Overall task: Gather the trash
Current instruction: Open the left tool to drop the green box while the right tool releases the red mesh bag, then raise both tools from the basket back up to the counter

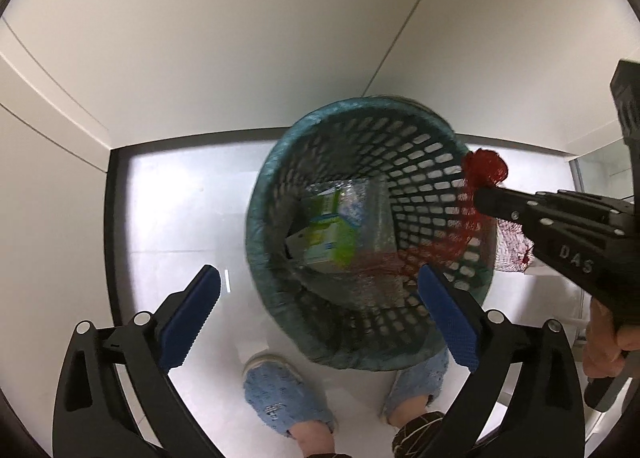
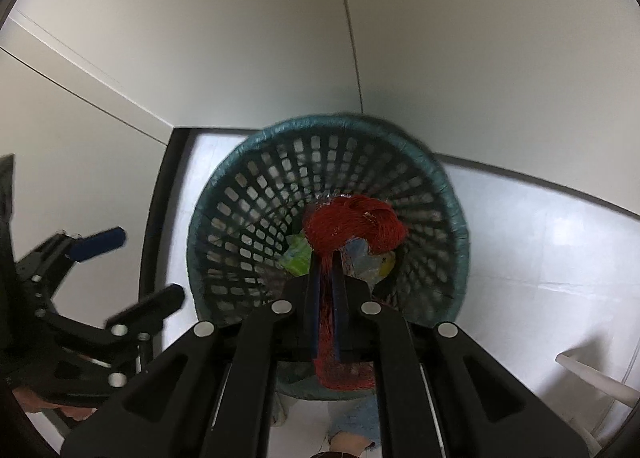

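Observation:
A round teal mesh waste basket (image 1: 280, 162) stands on the white floor by the wall; it also shows in the right wrist view (image 2: 248, 194). Inside lie a green and white carton (image 1: 328, 234) and clear plastic wrap (image 1: 372, 218). My right gripper (image 2: 327, 258) is shut on a red mesh net bag (image 2: 352, 224) and holds it over the basket's opening. In the left wrist view the right gripper (image 1: 486, 196) reaches in from the right with the net bag (image 1: 484, 166) hanging at the basket's right rim. My left gripper (image 1: 320, 290) is open and empty above the basket's near rim.
White wall panels rise behind the basket, with a dark baseboard strip (image 1: 114, 234) at the left. The person's feet in blue slippers (image 1: 280, 394) stand just below the basket. A white object (image 2: 592, 378) sits at the lower right on the floor.

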The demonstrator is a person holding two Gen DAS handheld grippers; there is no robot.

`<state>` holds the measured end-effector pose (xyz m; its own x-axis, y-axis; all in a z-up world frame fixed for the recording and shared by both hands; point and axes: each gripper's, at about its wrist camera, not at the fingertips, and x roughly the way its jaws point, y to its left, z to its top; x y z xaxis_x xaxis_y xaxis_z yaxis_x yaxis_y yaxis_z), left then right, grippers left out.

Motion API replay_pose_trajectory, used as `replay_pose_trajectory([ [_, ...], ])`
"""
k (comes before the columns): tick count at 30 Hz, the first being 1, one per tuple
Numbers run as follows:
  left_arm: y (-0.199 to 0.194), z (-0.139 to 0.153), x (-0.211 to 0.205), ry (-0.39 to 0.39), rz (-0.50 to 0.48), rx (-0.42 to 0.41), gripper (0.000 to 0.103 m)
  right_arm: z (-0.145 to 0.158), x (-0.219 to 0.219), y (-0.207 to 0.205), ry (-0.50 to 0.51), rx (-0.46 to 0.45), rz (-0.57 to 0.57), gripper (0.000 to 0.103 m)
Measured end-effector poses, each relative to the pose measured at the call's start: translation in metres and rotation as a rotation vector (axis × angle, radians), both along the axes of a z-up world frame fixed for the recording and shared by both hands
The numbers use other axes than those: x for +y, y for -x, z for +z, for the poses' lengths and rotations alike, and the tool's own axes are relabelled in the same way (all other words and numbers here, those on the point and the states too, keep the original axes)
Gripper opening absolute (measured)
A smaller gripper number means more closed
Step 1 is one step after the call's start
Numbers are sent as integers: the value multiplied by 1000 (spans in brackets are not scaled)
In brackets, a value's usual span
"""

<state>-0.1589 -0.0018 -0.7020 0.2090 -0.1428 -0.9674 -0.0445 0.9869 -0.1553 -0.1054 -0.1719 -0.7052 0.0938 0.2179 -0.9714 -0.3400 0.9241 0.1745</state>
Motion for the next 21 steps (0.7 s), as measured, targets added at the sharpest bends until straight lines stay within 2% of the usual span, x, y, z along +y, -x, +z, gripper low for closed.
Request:
replay_pose_trajectory([
  [2,-1,-2,6,1,8,6,97,-7,4,0,9,7,8,8],
  [4,-1,-2,11,-2,13,8,97,-9,4,1,8,21,3,26],
  [6,-1,-2,17,-8,20,7,97,-8,3,2,13,14,-17,52],
  [9,1,1,22,-5,38,5,97,-4,1,4,32,2,-40,69],
  [15,5,11,28,-3,47,1,97,10,-2,6,50,-18,-75,84],
  [21,11,36,32,-12,65,-8,97,49,-3,16,60,-59,-100,91],
])
